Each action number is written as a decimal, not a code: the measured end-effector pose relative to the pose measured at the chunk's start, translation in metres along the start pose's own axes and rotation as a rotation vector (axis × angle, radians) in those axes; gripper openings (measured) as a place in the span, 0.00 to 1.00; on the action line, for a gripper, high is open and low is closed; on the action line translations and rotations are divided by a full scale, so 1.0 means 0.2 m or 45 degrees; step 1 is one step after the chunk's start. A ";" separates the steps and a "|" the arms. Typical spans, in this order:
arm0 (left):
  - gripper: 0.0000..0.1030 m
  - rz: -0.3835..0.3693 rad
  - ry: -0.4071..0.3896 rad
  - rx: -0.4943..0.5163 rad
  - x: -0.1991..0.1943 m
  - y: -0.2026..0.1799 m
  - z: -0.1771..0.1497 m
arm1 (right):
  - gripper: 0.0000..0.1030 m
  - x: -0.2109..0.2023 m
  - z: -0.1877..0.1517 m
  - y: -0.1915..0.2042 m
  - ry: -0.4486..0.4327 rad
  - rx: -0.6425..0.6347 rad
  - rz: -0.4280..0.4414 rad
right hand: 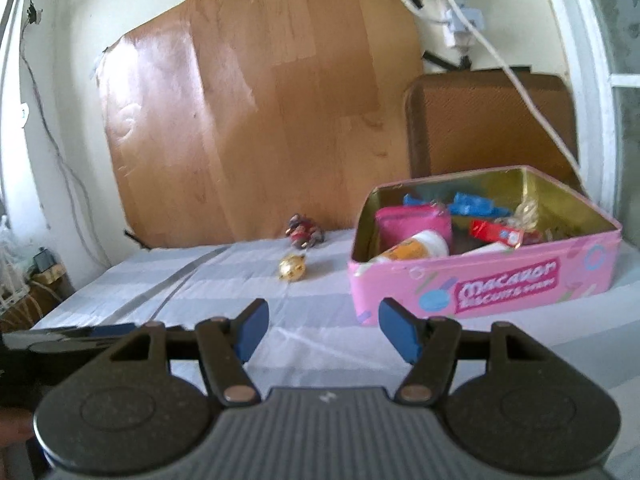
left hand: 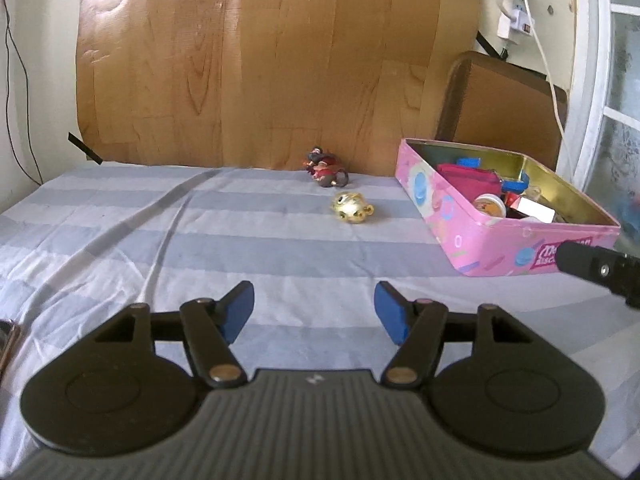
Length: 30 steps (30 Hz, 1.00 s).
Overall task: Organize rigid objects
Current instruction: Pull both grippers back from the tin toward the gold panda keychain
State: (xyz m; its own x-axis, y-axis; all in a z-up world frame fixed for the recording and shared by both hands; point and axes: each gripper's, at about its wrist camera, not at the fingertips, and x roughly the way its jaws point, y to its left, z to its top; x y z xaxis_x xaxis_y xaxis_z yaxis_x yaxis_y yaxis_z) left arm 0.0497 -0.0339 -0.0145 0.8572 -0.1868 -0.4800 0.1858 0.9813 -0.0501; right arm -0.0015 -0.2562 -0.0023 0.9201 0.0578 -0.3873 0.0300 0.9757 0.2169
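Note:
A gold fish-shaped trinket (left hand: 351, 208) lies on the striped bed sheet (left hand: 160, 232), with a dark red-brown figurine (left hand: 325, 170) just behind it near the wooden board. Both also show in the right wrist view: the gold trinket (right hand: 293, 269) and the figurine (right hand: 304, 233). An open pink tin (left hand: 492, 240) holds several small items; it also shows in the right wrist view (right hand: 480, 280). My left gripper (left hand: 314, 312) is open and empty, well short of the trinket. My right gripper (right hand: 322, 330) is open and empty, near the tin's front left corner.
A wooden-look board (left hand: 260, 60) leans on the wall behind the bed. A brown panel (left hand: 500, 108) stands behind the tin. Cables and a power strip (left hand: 516, 16) hang at the upper right. The right gripper's edge (left hand: 600, 268) shows beside the tin.

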 end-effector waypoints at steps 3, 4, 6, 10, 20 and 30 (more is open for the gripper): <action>0.67 -0.078 -0.012 0.050 -0.03 -0.07 -0.01 | 0.61 -0.01 0.00 -0.06 -0.025 0.035 -0.041; 0.67 -0.117 -0.004 0.068 -0.04 -0.10 -0.02 | 0.61 -0.01 0.00 -0.09 -0.026 0.056 -0.054; 0.67 -0.213 0.020 0.082 -0.06 -0.15 -0.04 | 0.61 0.00 0.00 -0.13 -0.025 0.089 -0.081; 0.68 -0.258 0.011 0.148 -0.11 -0.20 -0.08 | 0.61 0.01 0.01 -0.15 -0.011 0.094 -0.093; 0.68 -0.278 0.011 0.067 -0.09 -0.05 -0.09 | 0.61 0.04 0.01 -0.10 -0.025 0.059 -0.082; 0.68 -0.001 -0.025 -0.058 0.07 0.32 -0.10 | 0.61 0.28 0.03 0.16 0.058 -0.127 0.067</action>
State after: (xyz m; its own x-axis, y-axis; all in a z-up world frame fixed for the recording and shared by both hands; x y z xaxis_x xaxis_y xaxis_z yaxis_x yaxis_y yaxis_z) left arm 0.0650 0.0279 -0.0414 0.8666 -0.1877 -0.4624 0.1645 0.9822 -0.0905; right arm 0.0536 -0.2237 -0.0123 0.9005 0.1170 -0.4188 -0.0591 0.9871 0.1488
